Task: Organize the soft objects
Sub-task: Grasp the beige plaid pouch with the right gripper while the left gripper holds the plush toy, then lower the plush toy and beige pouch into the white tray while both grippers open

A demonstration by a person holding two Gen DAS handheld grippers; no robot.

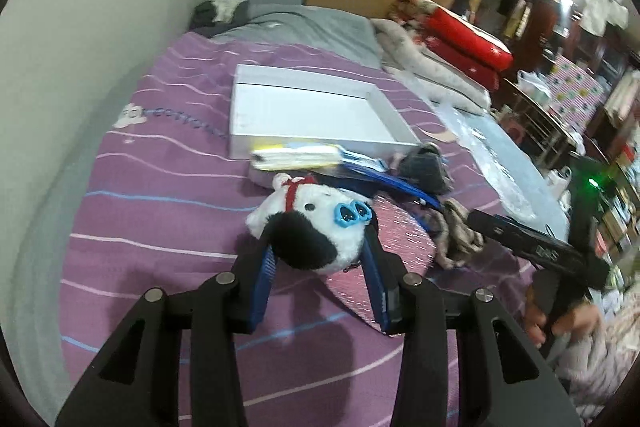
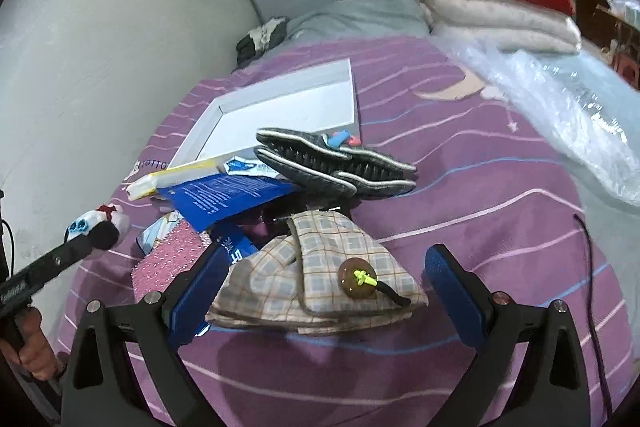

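From the left wrist, the left gripper (image 1: 320, 247) clamps a black-and-white plush toy (image 1: 310, 217) above the purple bedspread (image 1: 160, 207); its long axis slants up-left, its blue eyes toward the right.

From the right wrist, the right gripper (image 2: 324, 287) stands wide, unclamped, around a plaid pouch (image 2: 316, 279) lying crosswise on the bedspread.

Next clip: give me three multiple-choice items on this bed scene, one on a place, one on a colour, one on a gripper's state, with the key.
1. Where is the white tray?
A. on the purple bedspread
B. on the folded blankets
C. on the floor

2. What colour is the plush toy's nose?
A. green
B. blue
C. yellow

3. The left gripper is
A. open and empty
B. shut on the plush toy
C. out of view

Key: A, purple bedspread shows all round the tray; B, nose is bright blue; B, both pads press the toy's sides.
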